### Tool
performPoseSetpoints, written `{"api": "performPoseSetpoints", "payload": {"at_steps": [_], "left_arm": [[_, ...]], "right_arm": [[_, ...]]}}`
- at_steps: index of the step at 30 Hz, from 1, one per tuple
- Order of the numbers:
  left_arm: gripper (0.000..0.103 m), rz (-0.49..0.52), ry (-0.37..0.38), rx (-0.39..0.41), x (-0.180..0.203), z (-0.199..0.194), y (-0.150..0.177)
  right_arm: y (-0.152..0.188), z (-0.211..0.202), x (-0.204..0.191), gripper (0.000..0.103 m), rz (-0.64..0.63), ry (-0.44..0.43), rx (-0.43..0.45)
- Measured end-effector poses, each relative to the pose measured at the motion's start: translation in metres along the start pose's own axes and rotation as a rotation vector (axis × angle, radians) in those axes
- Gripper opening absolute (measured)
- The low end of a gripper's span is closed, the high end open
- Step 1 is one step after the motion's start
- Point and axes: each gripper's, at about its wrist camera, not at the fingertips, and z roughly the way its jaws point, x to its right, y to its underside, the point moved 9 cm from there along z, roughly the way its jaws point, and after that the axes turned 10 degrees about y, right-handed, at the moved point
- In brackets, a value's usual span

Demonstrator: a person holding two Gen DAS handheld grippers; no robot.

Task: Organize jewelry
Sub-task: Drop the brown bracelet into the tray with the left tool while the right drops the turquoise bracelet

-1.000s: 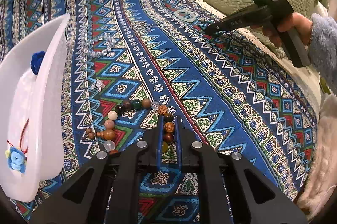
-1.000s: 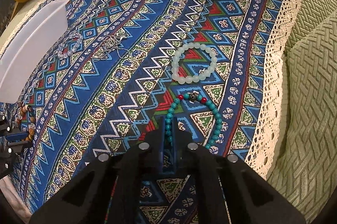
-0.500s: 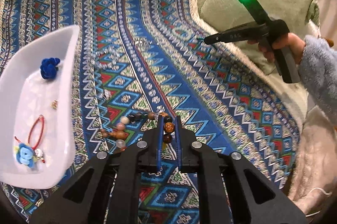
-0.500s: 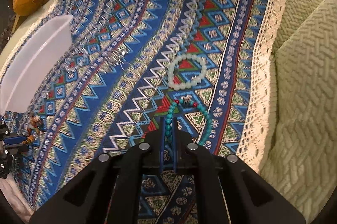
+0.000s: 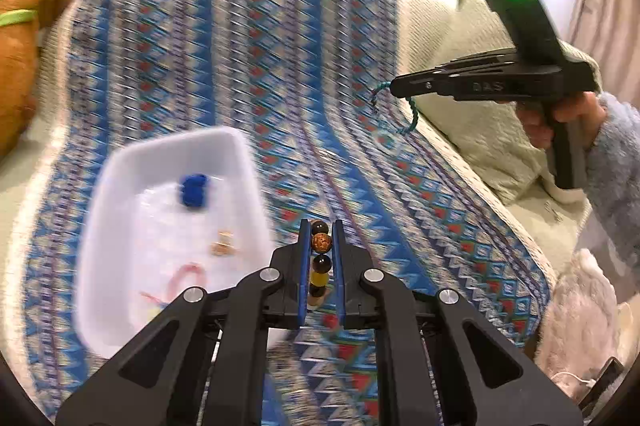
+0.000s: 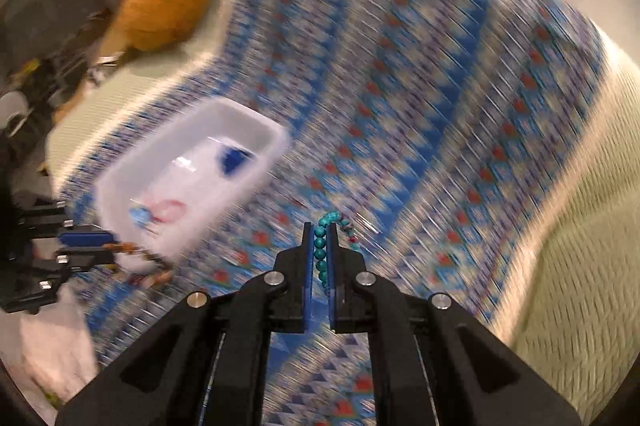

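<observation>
Change: we lifted both bracelets off the blanket (image 5: 248,73) since 1 second ago.
Left gripper (image 5: 321,246): jaws closed on wooden bead bracelet (image 5: 321,258).
Right gripper (image 6: 320,250): jaws closed on turquoise bracelet (image 6: 321,258).
Meaning: white tray (image 5: 120,185), ahead-left of jaws, likely comes next.

Black gripper (image 5: 320,246), blue-lined jaws, silver screws.

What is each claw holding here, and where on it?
Left claw: the wooden bead bracelet, pinched across a run of its beads. Right claw: the turquoise bead bracelet, gripped across its strand; the rest dangles.
</observation>
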Motion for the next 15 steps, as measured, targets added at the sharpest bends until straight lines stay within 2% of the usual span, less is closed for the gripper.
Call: {"api": "performPoseSetpoints", "payload": {"at_steps": [4,8,13,14,15], "left_arm": [[0.01,-0.005,-0.077,0.008,-0.034,-0.024,-0.004],[0.011,-0.027,-0.134,-0.021,-0.067,-0.026,0.007],[0.011,-0.062,-0.176,-0.062,-0.099,-0.018,0.029],[0.011,-0.075,-0.182,-0.069,-0.105,-0.016,0.033],[0.014,-0.091,-0.186,-0.078,-0.111,-0.015,0.037]], "right_arm": [[-0.041,0.009,-0.063,0.007,-0.073,-0.077,0.039],[-0.067,0.034,-0.109,0.007,-0.098,-0.138,0.029],[-0.072,0.065,-0.136,0.007,-0.099,-0.171,-0.014],[-0.072,0.072,-0.14,0.01,-0.096,-0.18,-0.026],[-0.071,0.076,-0.141,0.035,-0.096,-0.181,-0.034]]}}
